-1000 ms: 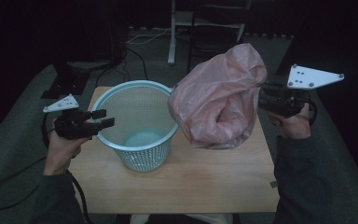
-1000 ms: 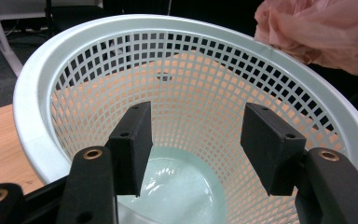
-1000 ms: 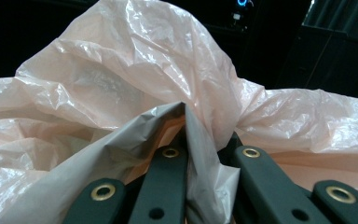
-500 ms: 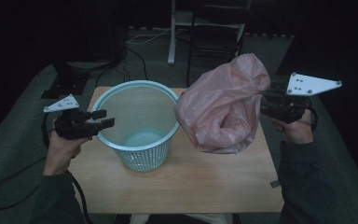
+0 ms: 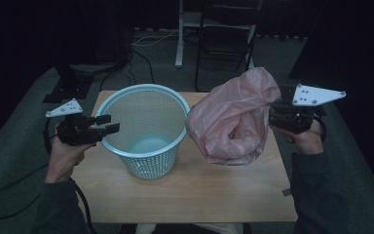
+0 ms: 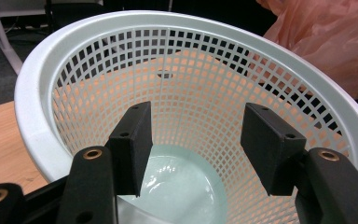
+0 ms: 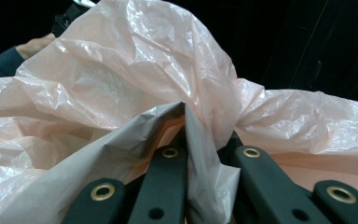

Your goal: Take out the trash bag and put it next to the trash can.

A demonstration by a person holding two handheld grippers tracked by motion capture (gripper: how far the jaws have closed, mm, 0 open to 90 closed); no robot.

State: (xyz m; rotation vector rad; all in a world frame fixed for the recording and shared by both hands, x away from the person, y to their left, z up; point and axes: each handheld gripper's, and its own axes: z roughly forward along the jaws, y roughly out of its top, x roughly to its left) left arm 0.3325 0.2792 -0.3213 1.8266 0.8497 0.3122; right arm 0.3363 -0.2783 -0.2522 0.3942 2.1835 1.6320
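L gripper (image 5: pixel 108 124) sits at basket (image 5: pixel 143 127) rim, jaws apart, gripping nothing. R gripper (image 7: pixel 200 182) clamped on pink bag (image 5: pixel 233 122), which sags onto table (image 5: pixel 185 195) beside basket. Step looks like lining basket; next: open bag mouth over rim.

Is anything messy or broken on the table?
Nothing looks broken or spilled. The basket stands upright on the table. The pink bag is crumpled only because the right gripper pinches it. The left gripper is open at the basket's rim.
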